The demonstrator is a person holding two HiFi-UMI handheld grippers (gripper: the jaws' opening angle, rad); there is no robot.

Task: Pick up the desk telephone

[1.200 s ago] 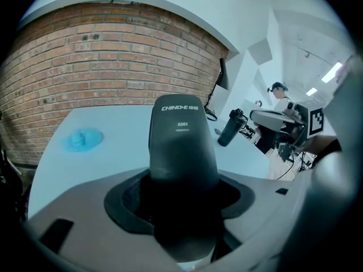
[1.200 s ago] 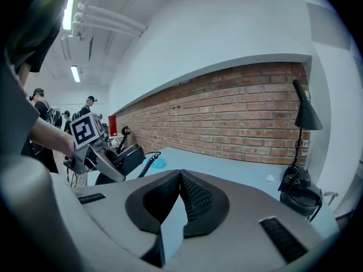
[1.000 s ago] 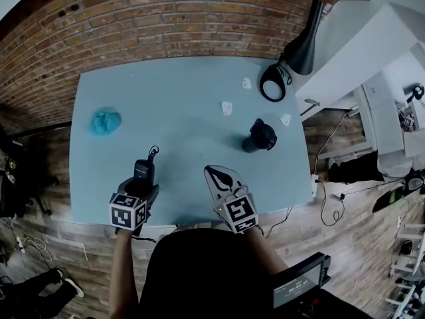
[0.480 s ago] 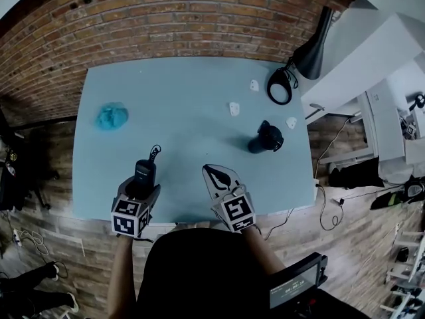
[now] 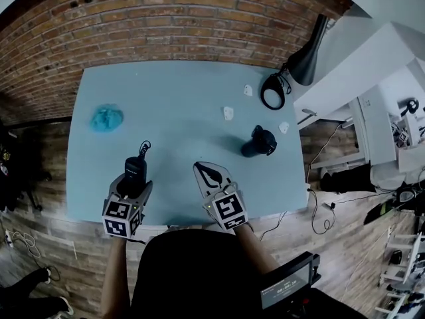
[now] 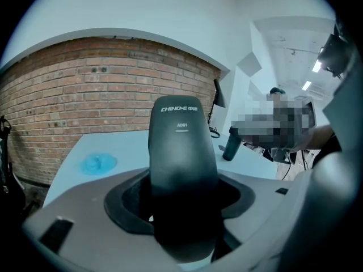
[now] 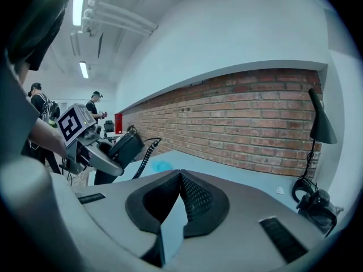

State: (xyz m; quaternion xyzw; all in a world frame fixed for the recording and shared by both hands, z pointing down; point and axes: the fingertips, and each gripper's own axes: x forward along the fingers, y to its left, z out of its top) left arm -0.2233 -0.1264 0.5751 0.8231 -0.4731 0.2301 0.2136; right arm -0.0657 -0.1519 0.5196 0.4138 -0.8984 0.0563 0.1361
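Observation:
The black telephone handset (image 5: 135, 167) stands clamped between the jaws of my left gripper (image 5: 133, 180) near the table's front edge, and its coiled cord (image 5: 143, 148) trails from its far end. In the left gripper view the handset (image 6: 181, 146) fills the gap between the pads, its printed end pointing away. My right gripper (image 5: 208, 173) is beside it to the right, jaws shut with nothing between them; its pads meet in the right gripper view (image 7: 179, 179), where the handset (image 7: 126, 146) and cord (image 7: 145, 152) show at the left.
On the light blue table (image 5: 179, 92) lie a blue crumpled cloth (image 5: 106, 119), a black jug-like object (image 5: 261, 140) and small white pieces (image 5: 228, 112). A black desk lamp (image 5: 302, 62) stands at the back right corner. A brick wall runs behind.
My left gripper has risen a little with the handset held in it. The right gripper has shifted slightly sideways, still shut.

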